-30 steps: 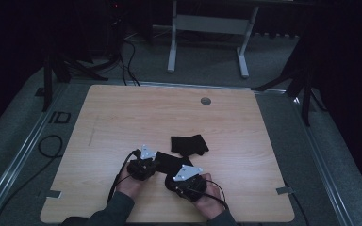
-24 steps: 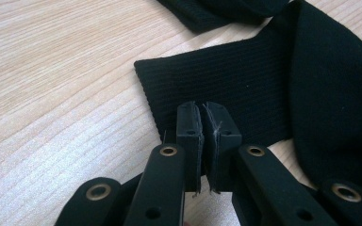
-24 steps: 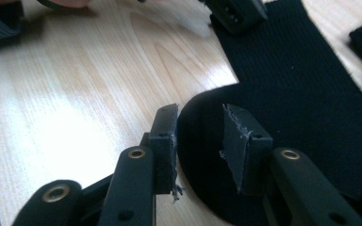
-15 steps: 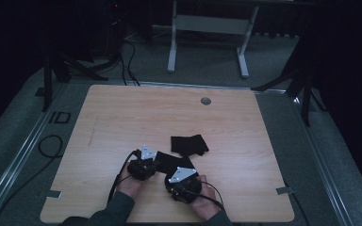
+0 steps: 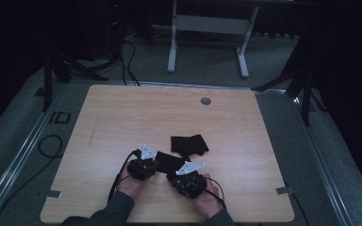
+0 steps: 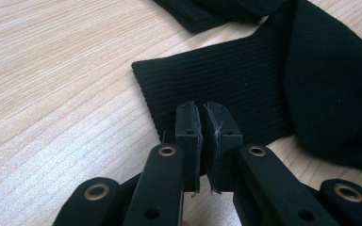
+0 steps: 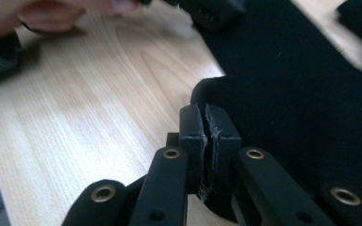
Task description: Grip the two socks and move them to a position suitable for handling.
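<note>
Left gripper view shows a soft, light ribbed black sock (image 6: 235,89) flat on the table (image 6: 52,84), best pinched at its cuff edge, where both grippers' fingers (image 6: 188,127) look closed, though whether on cloth I cannot tell.

This looks like a lab or recording studio set up for filming, not a home. A bare light-wood desk (image 5: 169,117) stands on grey carpet between metal floor rails (image 5: 16,157), in a dim room with black surroundings. Beyond the grippers, past the desk's far edge, stands a white metal table frame (image 5: 207,28); black stand legs (image 5: 59,70) and loose cables (image 5: 127,56) lie on the floor to the far left, and another dark stand (image 5: 301,84) to the far right.
</note>
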A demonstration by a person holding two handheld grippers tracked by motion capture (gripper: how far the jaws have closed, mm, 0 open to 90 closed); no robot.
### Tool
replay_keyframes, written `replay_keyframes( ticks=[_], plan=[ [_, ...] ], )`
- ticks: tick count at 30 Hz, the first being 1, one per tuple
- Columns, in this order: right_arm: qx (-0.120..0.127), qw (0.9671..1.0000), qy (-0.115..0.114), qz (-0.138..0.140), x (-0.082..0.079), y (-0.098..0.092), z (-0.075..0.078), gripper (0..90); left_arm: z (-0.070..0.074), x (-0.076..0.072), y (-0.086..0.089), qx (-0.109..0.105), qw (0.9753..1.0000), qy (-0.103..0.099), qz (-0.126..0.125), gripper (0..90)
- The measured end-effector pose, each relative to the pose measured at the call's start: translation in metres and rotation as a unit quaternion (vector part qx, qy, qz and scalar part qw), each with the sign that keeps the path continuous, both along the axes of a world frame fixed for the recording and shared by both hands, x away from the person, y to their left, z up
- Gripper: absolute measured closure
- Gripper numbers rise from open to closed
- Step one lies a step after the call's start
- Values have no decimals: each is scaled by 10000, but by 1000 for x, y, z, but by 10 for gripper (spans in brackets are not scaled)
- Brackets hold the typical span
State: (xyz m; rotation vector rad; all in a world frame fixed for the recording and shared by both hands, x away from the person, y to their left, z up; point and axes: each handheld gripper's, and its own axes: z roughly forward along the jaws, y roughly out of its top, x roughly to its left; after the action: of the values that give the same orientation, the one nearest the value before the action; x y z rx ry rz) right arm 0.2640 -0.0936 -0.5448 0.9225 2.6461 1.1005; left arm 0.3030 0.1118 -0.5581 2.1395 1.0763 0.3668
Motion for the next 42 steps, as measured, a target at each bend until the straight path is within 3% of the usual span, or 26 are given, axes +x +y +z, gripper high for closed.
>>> replay_keyframes(
  ticks=[7, 19, 24, 29, 35, 40, 42],
  plan=[
    [281, 9989, -314, -202, 1, -17, 22, 863, 0, 0, 0, -10, 10000, 8, -2, 849],
    [686, 9922, -613, -837, 11, -57, 47, 865, 0, 1, 1, -5, 10000, 4, -32, 850],
    [772, 9883, -664, -1136, 17, -77, 52, 865, 0, 1, 1, 3, 10000, 10, -65, 849],
    [773, 9819, -764, -1551, 23, -101, 57, 865, 0, 1, 1, 24, 10000, 2, -89, 849],
    [784, 9774, -624, -1860, 30, -122, 52, 864, 0, 1, 1, 23, 9999, -1, -107, 849],
    [757, 9783, -445, -1877, 33, -122, 43, 863, 1, 3, 4, 66, 9999, 47, -152, 849],
    [694, 9801, -392, -1818, 33, -116, 39, 862, 2, 4, 6, 78, 9998, 81, -153, 849]
  ],
)
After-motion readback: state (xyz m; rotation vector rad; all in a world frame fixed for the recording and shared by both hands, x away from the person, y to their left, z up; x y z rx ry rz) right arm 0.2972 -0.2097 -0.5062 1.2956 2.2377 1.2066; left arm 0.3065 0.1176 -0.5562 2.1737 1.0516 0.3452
